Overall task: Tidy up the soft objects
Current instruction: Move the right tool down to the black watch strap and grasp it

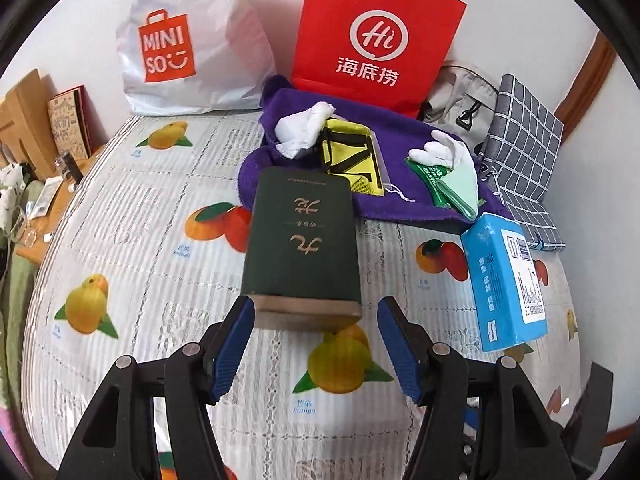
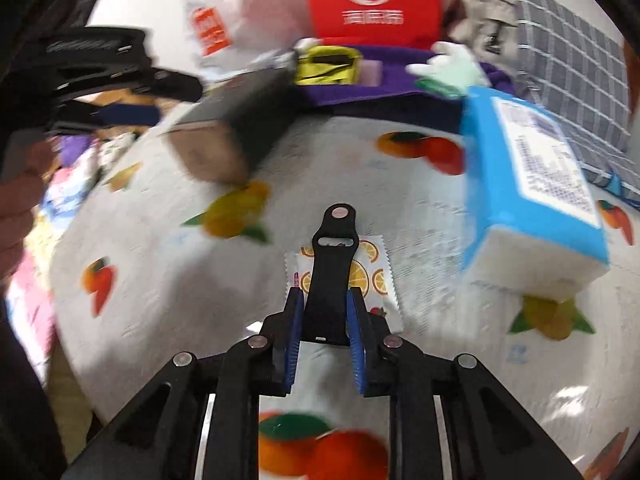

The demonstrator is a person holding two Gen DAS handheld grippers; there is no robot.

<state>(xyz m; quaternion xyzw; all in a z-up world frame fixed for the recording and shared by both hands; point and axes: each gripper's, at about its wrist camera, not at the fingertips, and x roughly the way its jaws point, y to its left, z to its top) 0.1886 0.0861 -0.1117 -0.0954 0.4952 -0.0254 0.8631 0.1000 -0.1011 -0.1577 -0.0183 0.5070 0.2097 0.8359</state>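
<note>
Right jaws [image 2: 322,300] seemingly clench black strap [image 2: 332,264]; left jaws [image 1: 316,312] spread beside green box [image 1: 302,236].

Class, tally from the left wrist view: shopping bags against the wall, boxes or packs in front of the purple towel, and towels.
Shopping bags: 2 (white bag, red bag)
Boxes or packs: 2 (dark green box, blue pack)
Towels: 1 (purple towel)
Total: 5

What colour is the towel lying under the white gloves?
The towel is purple, plain without pattern. The left wrist view shows it best.
</note>
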